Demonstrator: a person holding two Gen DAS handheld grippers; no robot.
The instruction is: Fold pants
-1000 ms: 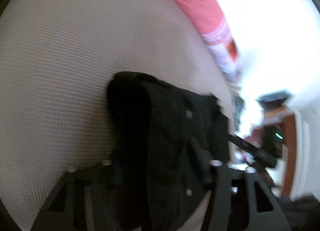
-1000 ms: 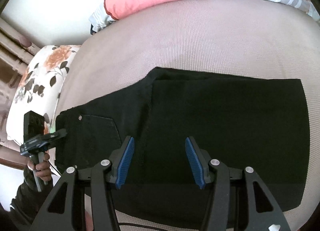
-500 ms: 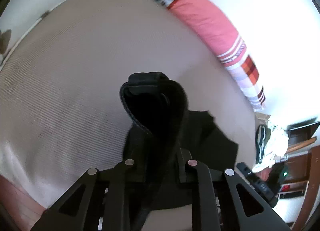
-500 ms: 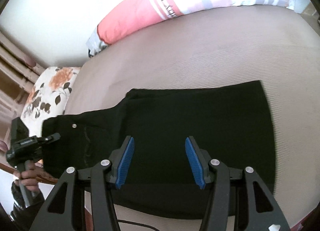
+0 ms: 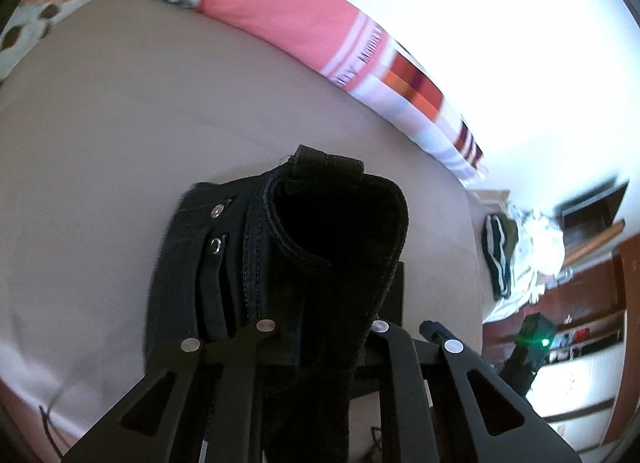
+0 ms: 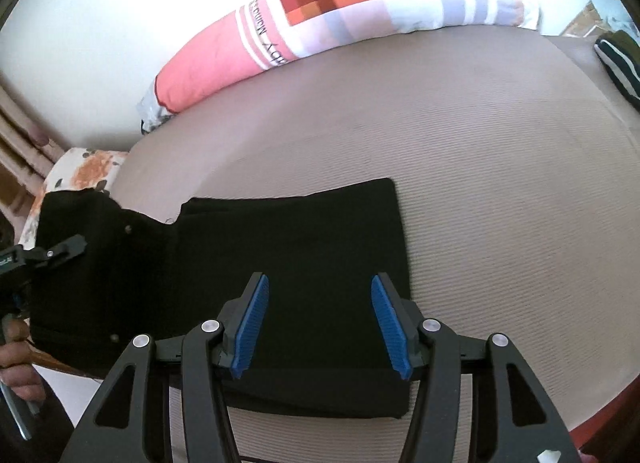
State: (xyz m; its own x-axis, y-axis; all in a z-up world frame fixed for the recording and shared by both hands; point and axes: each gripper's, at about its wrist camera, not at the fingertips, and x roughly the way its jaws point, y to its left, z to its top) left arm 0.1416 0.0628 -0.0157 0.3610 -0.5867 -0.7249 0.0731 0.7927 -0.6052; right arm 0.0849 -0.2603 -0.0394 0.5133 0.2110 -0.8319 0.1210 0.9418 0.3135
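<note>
Black pants (image 6: 304, 263), part-folded, on the beige mattress (image 6: 500, 191) near its front edge.
Left gripper (image 5: 320, 327) closing, jaws pinching the raised waistband end; right gripper (image 6: 320, 323) half open above the flat legs, holding nothing.

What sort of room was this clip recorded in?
Most likely a bedroom. The black pants lie on a wide beige mattress, a long pink patterned pillow lies along the white wall, and a floral pillow sits at one end.
</note>
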